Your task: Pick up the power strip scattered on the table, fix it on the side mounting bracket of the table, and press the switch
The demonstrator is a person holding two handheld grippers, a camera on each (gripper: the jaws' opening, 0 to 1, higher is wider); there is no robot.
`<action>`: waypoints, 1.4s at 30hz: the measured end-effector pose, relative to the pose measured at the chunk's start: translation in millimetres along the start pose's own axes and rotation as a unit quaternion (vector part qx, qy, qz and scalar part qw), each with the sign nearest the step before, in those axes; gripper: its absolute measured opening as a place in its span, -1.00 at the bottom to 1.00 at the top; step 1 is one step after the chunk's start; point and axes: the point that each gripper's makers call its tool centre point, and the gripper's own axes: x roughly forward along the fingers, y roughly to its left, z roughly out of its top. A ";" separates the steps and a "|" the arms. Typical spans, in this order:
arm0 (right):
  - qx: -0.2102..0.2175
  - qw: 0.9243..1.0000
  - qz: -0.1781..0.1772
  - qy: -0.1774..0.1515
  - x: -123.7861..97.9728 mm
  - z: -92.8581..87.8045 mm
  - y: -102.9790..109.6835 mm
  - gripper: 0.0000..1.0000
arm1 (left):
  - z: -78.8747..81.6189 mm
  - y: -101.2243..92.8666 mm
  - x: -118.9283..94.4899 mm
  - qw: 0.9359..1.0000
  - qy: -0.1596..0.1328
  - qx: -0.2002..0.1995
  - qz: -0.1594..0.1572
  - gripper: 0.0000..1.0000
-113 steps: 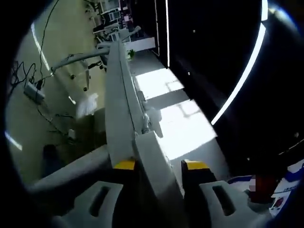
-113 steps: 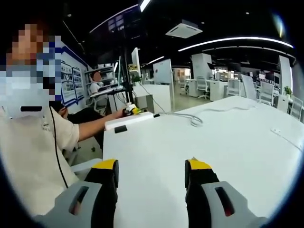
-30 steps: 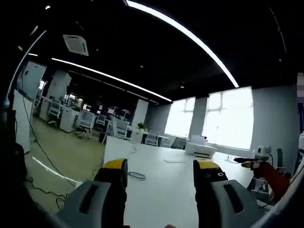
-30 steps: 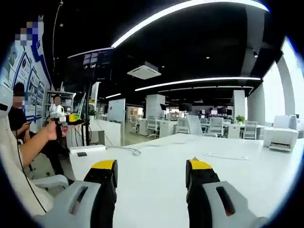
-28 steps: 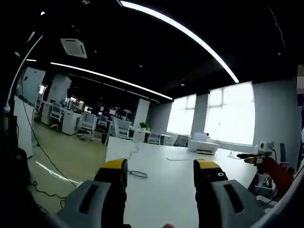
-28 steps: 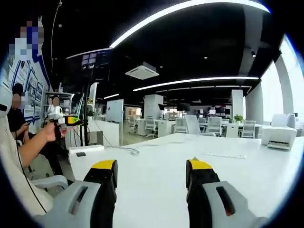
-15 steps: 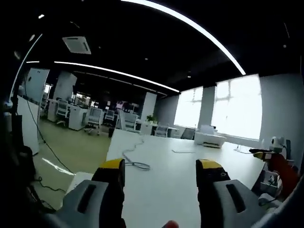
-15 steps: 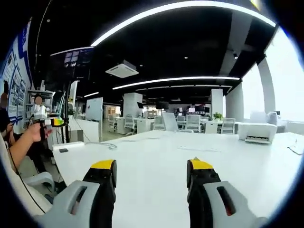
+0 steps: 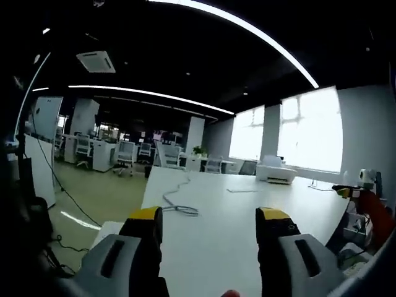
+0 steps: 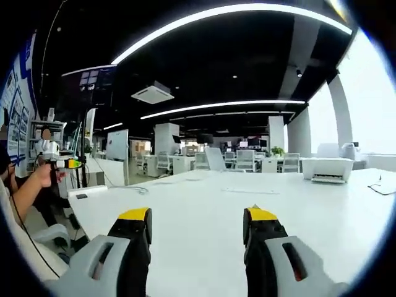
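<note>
Light is uneven: dark black ceiling, long curved white LED strips (image 9: 260,40) overhead, bowed hard by my fisheye. In the left gripper view the tall bright windows (image 9: 309,130) blow out to pure white. The glossy white tabletop (image 10: 204,204) is evenly lit with soft glare and barely any shadow. The right gripper view's right edge is washed out. Far desks are soft; edges are smeared.
</note>
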 end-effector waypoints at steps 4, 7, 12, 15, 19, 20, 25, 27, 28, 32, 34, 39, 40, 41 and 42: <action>0.000 1.000 0.002 0.003 0.6 -1.8 1.1 0.11 | -5.4 -0.4 1.0 1.000 0.008 0.000 0.004 0.30; 0.002 1.000 0.005 0.003 2.1 -1.6 1.7 0.10 | -9.2 -1.2 3.3 1.000 0.021 0.010 0.004 0.30; 0.008 1.000 0.005 0.000 5.7 -2.5 0.3 0.10 | -11.3 -1.3 7.0 0.999 0.032 0.013 -0.002 0.31; 0.011 1.000 0.007 0.003 8.1 -6.0 -0.3 0.10 | -14.8 -3.5 7.6 0.999 0.042 0.023 0.001 0.32; 0.013 1.000 0.009 0.007 8.6 -8.9 1.0 0.09 | -15.7 -1.7 7.8 0.999 0.045 0.022 0.003 0.32; 0.013 1.000 0.009 0.007 8.5 -9.2 0.8 0.09 | -15.8 -1.2 7.8 0.999 0.046 0.023 0.003 0.32; 0.018 1.000 0.007 0.004 7.4 -8.6 -1.5 0.09 | -16.0 5.4 6.4 0.998 0.054 0.037 0.015 0.31; 0.019 1.000 0.008 0.004 7.9 -8.5 -1.1 0.09 | -13.4 8.6 4.9 0.998 0.053 0.039 0.018 0.31; 0.018 1.000 0.008 0.004 8.2 -8.6 -0.7 0.09 | -12.0 11.1 3.6 0.998 0.052 0.038 0.020 0.31; 0.018 1.000 0.012 0.006 10.4 -9.2 2.0 0.08 | -10.0 16.9 -1.5 0.997 0.054 0.039 0.026 0.31; 0.018 1.000 0.013 0.008 11.4 -10.3 3.0 0.08 | -10.2 19.0 -2.5 0.997 0.056 0.041 0.030 0.31; 0.016 1.000 0.014 0.012 12.7 -12.9 4.8 0.08 | -11.2 18.1 -3.6 0.997 0.061 0.043 0.024 0.31; 0.017 1.000 0.015 0.012 12.6 -12.6 5.1 0.08 | -11.7 16.9 -3.9 0.997 0.063 0.043 0.023 0.31; 0.017 1.000 0.015 0.012 12.4 -12.4 5.2 0.08 | -12.3 16.7 -4.1 0.997 0.065 0.043 0.022 0.31; 0.017 1.000 0.015 0.012 12.4 -12.3 5.1 0.08 | -14.0 15.5 -4.3 0.996 0.070 0.042 0.019 0.32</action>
